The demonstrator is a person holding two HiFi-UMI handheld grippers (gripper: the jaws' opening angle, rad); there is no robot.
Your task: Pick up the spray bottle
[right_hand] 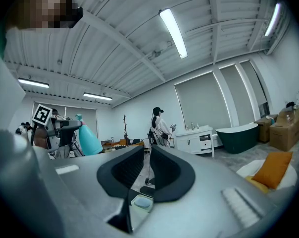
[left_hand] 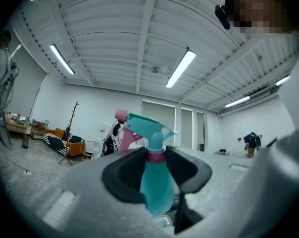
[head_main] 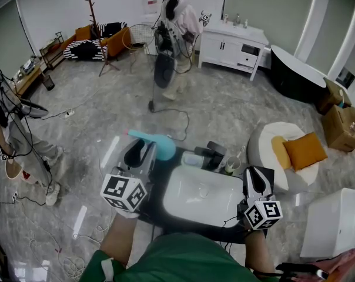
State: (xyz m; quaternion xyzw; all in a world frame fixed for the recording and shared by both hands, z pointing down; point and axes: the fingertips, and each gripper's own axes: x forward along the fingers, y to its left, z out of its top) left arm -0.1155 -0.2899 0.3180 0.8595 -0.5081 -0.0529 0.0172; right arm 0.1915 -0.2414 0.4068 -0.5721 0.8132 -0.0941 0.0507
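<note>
The spray bottle (head_main: 160,145) is teal with a pink collar and a pink nozzle tip. My left gripper (head_main: 140,156) is shut on it and holds it lifted over the left end of the dark counter. In the left gripper view the bottle (left_hand: 155,182) stands upright, and the black jaws of that gripper (left_hand: 156,168) clasp it just below the collar. My right gripper (head_main: 254,180) hovers at the right of the white basin (head_main: 183,207), shut with nothing in it. From the right gripper view, that gripper (right_hand: 147,168) shows only a thin slit between the jaws, and the bottle (right_hand: 90,139) appears off to the left.
A cup (head_main: 232,165) and black items (head_main: 213,153) stand behind the basin. A white pouf with an orange cushion (head_main: 304,150) is at right, with a white box (head_main: 336,223) near it. A person (head_main: 175,34) stands far back, and another person (head_main: 13,135) at left. Cables lie on the floor.
</note>
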